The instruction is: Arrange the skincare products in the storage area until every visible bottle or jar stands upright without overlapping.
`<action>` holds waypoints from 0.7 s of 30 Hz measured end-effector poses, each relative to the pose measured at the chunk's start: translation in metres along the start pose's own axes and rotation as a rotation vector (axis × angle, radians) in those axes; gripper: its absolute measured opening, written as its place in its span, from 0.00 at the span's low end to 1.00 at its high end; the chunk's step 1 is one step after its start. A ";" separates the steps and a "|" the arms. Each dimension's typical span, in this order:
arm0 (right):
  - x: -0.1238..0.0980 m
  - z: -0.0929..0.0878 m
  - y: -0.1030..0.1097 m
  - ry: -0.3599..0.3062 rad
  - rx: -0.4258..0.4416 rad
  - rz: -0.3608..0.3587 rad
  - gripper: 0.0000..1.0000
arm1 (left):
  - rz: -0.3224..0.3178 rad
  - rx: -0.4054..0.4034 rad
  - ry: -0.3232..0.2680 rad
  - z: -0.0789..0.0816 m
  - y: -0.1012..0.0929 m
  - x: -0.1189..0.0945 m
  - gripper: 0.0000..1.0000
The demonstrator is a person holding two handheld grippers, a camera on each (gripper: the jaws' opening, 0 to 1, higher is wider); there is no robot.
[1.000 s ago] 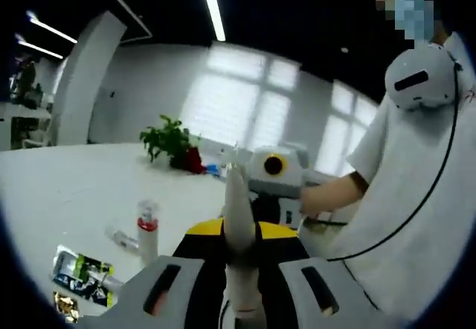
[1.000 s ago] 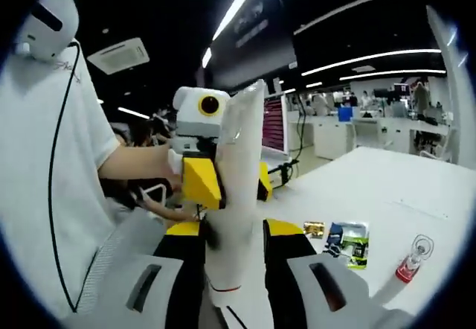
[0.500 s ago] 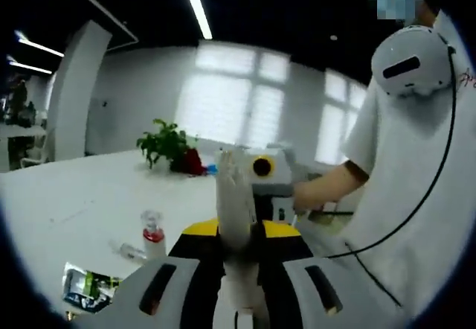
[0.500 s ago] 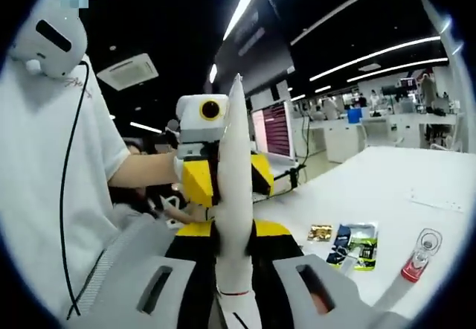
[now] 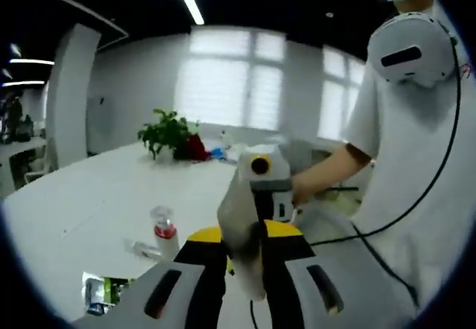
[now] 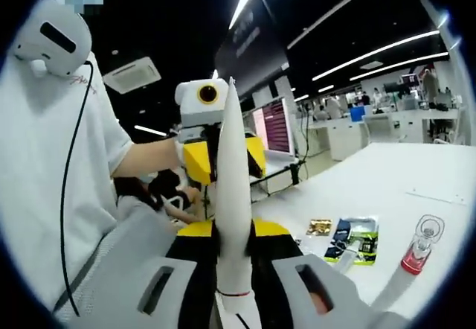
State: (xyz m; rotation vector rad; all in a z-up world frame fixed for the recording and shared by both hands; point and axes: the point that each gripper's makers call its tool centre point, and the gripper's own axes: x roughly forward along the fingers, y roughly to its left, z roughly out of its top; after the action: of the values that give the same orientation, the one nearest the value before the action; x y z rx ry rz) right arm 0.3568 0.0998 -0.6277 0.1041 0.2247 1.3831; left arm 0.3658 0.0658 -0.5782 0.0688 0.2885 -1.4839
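Observation:
A white squeeze tube (image 6: 232,187) stands edge-on, high over the white table (image 6: 387,187), with its flat crimped end up. My right gripper (image 6: 234,243) is shut on its lower part. My left gripper (image 6: 225,158) comes in from behind and clamps the upper part between its yellow jaws. In the left gripper view the same tube (image 5: 242,213) shows its broad side, held in my left gripper (image 5: 244,243), with the right gripper (image 5: 262,184) behind it. A small clear bottle with a red band (image 5: 163,232) (image 6: 420,247) rests on the table.
Printed sachets (image 6: 353,240) (image 5: 103,295) and a small gold packet (image 6: 320,228) lie on the table near the bottle. A potted plant (image 5: 171,135) stands at the table's far side. A person in a white shirt (image 5: 416,187) stands close, holding both grippers.
The tube has turned about its length: broad side to thin edge in the right gripper view, thin edge to broad side in the left gripper view. Both views shifted slightly.

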 end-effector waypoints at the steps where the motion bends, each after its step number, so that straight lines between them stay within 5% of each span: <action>1: -0.001 -0.005 -0.004 0.016 -0.008 -0.009 0.16 | -0.006 0.008 0.021 -0.003 0.000 0.002 0.13; 6: -0.006 -0.025 -0.013 0.094 -0.034 -0.037 0.20 | -0.012 0.071 0.146 -0.023 0.002 0.023 0.10; 21: -0.030 -0.040 -0.058 0.117 -0.028 -0.205 0.23 | -0.023 0.139 0.115 -0.031 0.030 0.055 0.08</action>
State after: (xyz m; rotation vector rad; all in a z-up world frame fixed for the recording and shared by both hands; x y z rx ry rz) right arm 0.3983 0.0574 -0.6756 -0.0232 0.3054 1.1890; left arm 0.3941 0.0223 -0.6252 0.2631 0.2795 -1.5245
